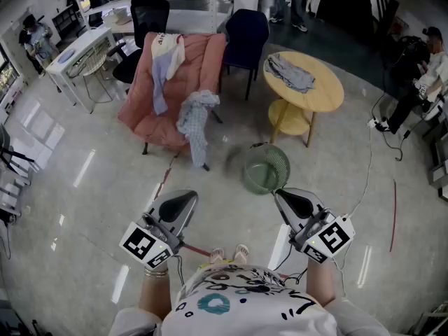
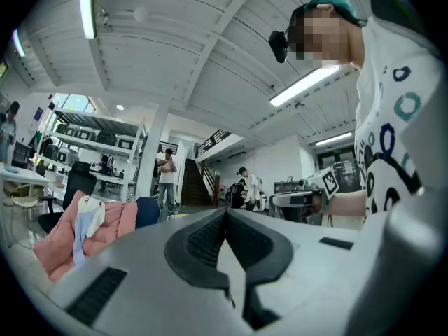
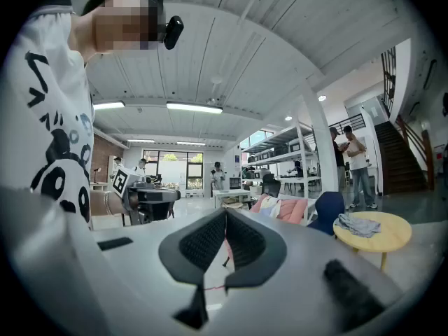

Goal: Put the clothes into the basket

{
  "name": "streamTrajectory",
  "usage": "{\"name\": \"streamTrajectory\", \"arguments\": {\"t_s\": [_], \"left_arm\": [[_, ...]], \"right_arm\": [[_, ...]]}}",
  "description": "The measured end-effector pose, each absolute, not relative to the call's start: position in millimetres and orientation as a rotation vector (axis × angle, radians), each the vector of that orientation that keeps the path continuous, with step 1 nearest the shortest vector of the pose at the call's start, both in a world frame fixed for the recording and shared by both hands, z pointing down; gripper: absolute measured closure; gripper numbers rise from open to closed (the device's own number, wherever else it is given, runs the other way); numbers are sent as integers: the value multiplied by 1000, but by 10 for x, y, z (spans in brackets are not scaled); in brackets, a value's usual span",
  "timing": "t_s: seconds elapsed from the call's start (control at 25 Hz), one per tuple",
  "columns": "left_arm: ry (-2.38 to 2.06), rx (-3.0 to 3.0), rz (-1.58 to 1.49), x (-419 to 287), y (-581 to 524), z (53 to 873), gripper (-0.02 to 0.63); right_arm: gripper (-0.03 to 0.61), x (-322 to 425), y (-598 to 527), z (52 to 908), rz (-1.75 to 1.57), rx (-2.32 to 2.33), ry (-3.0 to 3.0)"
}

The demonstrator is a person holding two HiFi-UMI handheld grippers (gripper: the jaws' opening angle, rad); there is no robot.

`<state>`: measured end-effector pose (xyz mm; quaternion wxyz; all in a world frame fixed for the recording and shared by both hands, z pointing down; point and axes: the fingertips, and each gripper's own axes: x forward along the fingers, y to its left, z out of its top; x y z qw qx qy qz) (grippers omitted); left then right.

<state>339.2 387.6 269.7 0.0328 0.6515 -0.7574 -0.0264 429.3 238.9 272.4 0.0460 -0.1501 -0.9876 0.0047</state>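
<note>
A green mesh basket (image 1: 276, 152) stands on the floor ahead of me, with nothing visible inside. A pale blue checked shirt (image 1: 196, 117) hangs off the front of a pink chair (image 1: 199, 61), and a white and blue garment (image 1: 164, 61) is draped over its back. A grey garment (image 1: 290, 72) lies on the round yellow table (image 1: 325, 89). My left gripper (image 1: 183, 198) and right gripper (image 1: 285, 196) are held level at my waist, well short of the basket. Both are shut with nothing between the jaws. Their own views show the left gripper (image 2: 225, 212) and the right gripper (image 3: 225, 214) with pads together.
A dark blue chair (image 1: 245, 37) stands between the pink chair and the table. White desks (image 1: 84, 47) and a black office chair (image 1: 148, 9) are at the far left. A cable (image 1: 367, 166) runs across the floor on the right, near a seated person (image 1: 420, 68). Other people stand in the background.
</note>
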Motion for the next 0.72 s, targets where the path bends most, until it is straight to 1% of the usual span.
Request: {"name": "streamTrajectory", "arguments": {"t_s": [0.28, 0.56, 0.64, 0.72], "left_arm": [[-2275, 2075, -82, 3572, 3738, 2658, 598], [-2246, 2079, -103, 3622, 3750, 2689, 598], [-2241, 2075, -100, 3638, 3751, 2708, 598], [-2240, 2064, -99, 3645, 3751, 2738, 598]], "right_arm": [[551, 4243, 2446, 2590, 85, -490, -3072], [551, 4254, 2539, 2621, 21, -544, -3045], [551, 4283, 2629, 2616, 21, -643, -3031], [549, 4346, 2842, 2680, 36, -859, -2941]]}}
